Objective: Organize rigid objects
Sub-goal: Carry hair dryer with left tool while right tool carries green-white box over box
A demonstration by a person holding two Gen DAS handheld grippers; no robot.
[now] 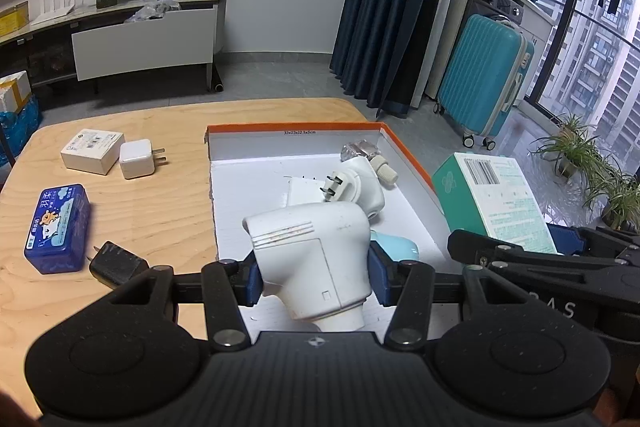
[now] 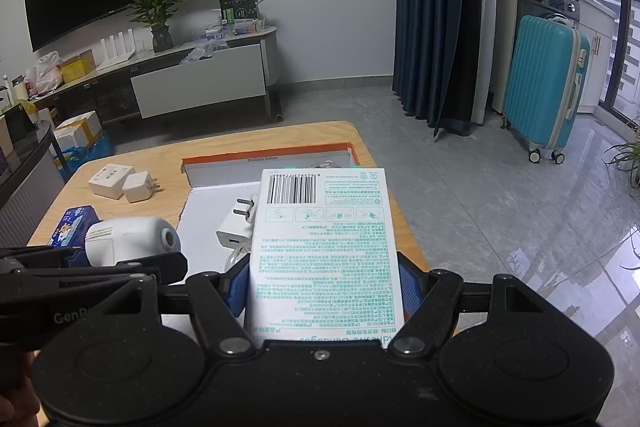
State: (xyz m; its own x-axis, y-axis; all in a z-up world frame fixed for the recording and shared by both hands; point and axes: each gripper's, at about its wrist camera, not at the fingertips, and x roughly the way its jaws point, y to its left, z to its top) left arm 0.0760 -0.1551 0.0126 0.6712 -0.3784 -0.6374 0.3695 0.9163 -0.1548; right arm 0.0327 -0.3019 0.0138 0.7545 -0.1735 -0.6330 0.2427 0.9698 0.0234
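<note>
While the left hand-held gripper [image 1: 314,281] clamps the white device [image 1: 312,255], nozzle leftward, the right hand-held gripper [image 2: 324,291] grips the box [image 2: 324,251] lengthwise.

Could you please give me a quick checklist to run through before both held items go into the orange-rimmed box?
1. Left gripper clamped on white device: ok.
2. Right gripper clamped on green-printed carton: ok.
3. Orange-rimmed box open, within reach: ok.
4. Free floor space in box beside the white plug adapter: ok, limited.
5. Grippers clear of each other: cannot tell.
</note>
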